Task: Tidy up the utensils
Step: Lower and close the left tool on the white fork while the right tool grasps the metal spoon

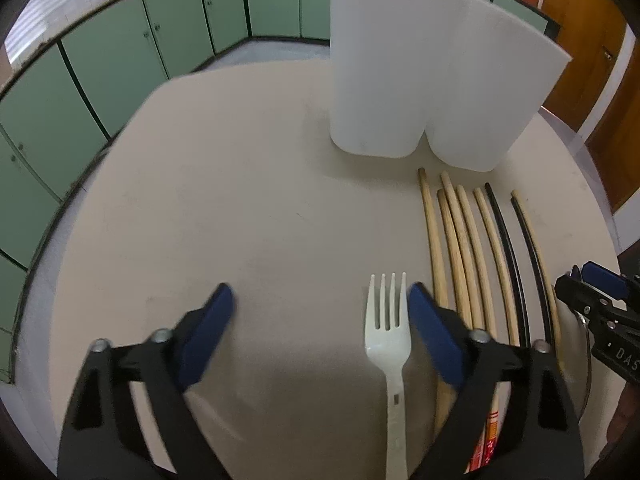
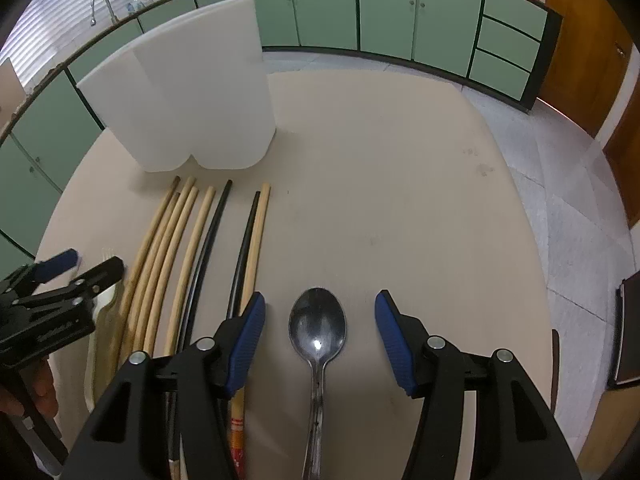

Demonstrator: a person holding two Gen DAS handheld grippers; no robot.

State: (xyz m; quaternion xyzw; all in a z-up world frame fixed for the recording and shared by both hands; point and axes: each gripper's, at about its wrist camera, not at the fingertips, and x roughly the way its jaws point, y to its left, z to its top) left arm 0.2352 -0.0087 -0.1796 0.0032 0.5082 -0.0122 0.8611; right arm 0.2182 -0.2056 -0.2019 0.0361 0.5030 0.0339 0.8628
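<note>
Near the far edge of the bench [image 1: 240,128] we see a white two-lobed holder [image 1: 420,80] standing upright, its rounded walls facing us. Just in front of it lies a row of chopsticks [image 1: 472,248], most of them pale wood and two black, laid side by side and pointing from the holder toward the near edge.

Toward the near edge, our left gripper [image 1: 320,300] points steeply down at the bench with its jaws wide apart. A white plastic fork [image 1: 388,332] lies flat between them, tines toward the holder, close to the right-hand blue pad; whether that pad touches it we cannot tell, and the other pad is well clear of it. The wooden chopsticks lie just beside the fork.

On the other side of the chopstick row, our right gripper [image 2: 320,316] also points steeply down. Its jaws stand partly open, with a metal spoon [image 2: 317,328] lying flat between them, bowl toward the holder and handle running to the near edge. Neither pad touches the spoon; bare bench shows on both sides of the bowl. One pale chopstick with a red printed end passes under the left-hand pad.
</note>
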